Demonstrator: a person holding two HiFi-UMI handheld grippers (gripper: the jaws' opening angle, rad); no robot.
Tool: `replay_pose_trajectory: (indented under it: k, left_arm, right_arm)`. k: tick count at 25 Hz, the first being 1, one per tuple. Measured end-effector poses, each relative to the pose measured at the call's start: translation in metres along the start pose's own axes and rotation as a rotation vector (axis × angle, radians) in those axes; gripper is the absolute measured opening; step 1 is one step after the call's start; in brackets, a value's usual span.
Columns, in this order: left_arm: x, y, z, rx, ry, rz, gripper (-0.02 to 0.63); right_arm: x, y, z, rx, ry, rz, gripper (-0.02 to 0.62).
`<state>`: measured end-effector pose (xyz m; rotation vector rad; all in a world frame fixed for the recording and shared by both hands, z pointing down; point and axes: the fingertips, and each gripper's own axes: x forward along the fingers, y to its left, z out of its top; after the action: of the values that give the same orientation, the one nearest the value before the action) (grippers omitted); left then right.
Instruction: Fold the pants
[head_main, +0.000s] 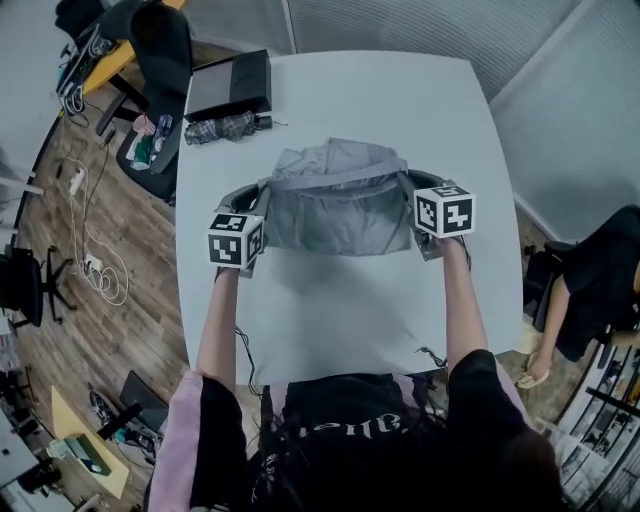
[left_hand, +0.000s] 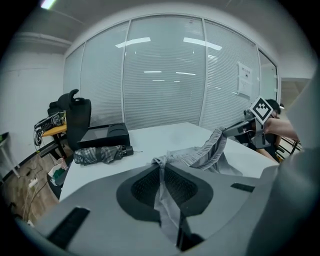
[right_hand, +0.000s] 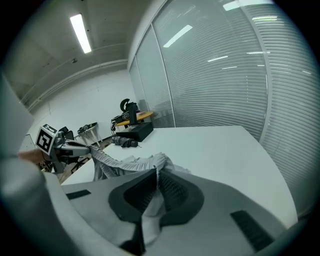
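Observation:
Grey pants (head_main: 338, 203) hang lifted by their elastic waistband over the middle of the white table (head_main: 330, 310), the lower part bunched on the tabletop beyond. My left gripper (head_main: 262, 190) is shut on the waistband's left corner. The right gripper (head_main: 408, 180) is shut on the right corner. The band sags between them. In the left gripper view grey cloth (left_hand: 167, 200) is pinched between the jaws and the right gripper (left_hand: 240, 129) shows across the band. In the right gripper view cloth (right_hand: 152, 207) runs through the closed jaws, with the left gripper (right_hand: 75, 146) at the far end.
A folded plaid umbrella (head_main: 222, 128) and a black box (head_main: 230, 87) lie at the table's far left corner. A black office chair (head_main: 160, 50) stands beyond them. A seated person in black (head_main: 590, 290) is at the right. Cables (head_main: 95, 260) lie on the wooden floor at the left.

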<state>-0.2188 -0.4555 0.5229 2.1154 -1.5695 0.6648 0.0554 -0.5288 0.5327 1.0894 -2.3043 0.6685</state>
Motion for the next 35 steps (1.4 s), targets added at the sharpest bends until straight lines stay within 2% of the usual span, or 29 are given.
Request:
replay_pose_trajectory:
  k: [3, 9, 15, 17, 19, 25, 29, 35]
  left_arm:
    - [0.021, 0.014, -0.013, -0.041, 0.037, -0.001, 0.049]
    - [0.053, 0.026, -0.042, -0.048, 0.117, -0.012, 0.049]
    - [0.068, 0.014, -0.077, -0.002, 0.216, -0.003, 0.051]
    - [0.069, 0.011, -0.088, 0.018, 0.250, 0.000, 0.090]
    - [0.066, 0.011, -0.094, 0.019, 0.265, 0.009, 0.171]
    - [0.039, 0.012, -0.081, -0.088, 0.174, 0.008, 0.181]
    - [0.014, 0.006, -0.063, -0.091, 0.091, 0.014, 0.181]
    - [-0.029, -0.022, -0.034, -0.094, -0.027, -0.043, 0.181]
  right_arm:
    - [0.025, -0.007, -0.009, -0.019, 0.042, 0.001, 0.034]
    - [0.058, -0.023, -0.038, -0.019, 0.122, 0.000, 0.034]
    - [0.066, -0.025, -0.078, -0.006, 0.200, -0.038, 0.037]
    - [0.066, -0.021, -0.091, -0.024, 0.229, -0.029, 0.059]
    - [0.064, -0.019, -0.099, -0.029, 0.247, -0.024, 0.145]
    - [0.038, -0.017, -0.088, 0.042, 0.158, -0.030, 0.160]
    - [0.016, -0.002, -0.074, 0.061, 0.079, -0.010, 0.160]
    - [-0.026, 0.032, -0.054, 0.053, -0.025, 0.019, 0.160]
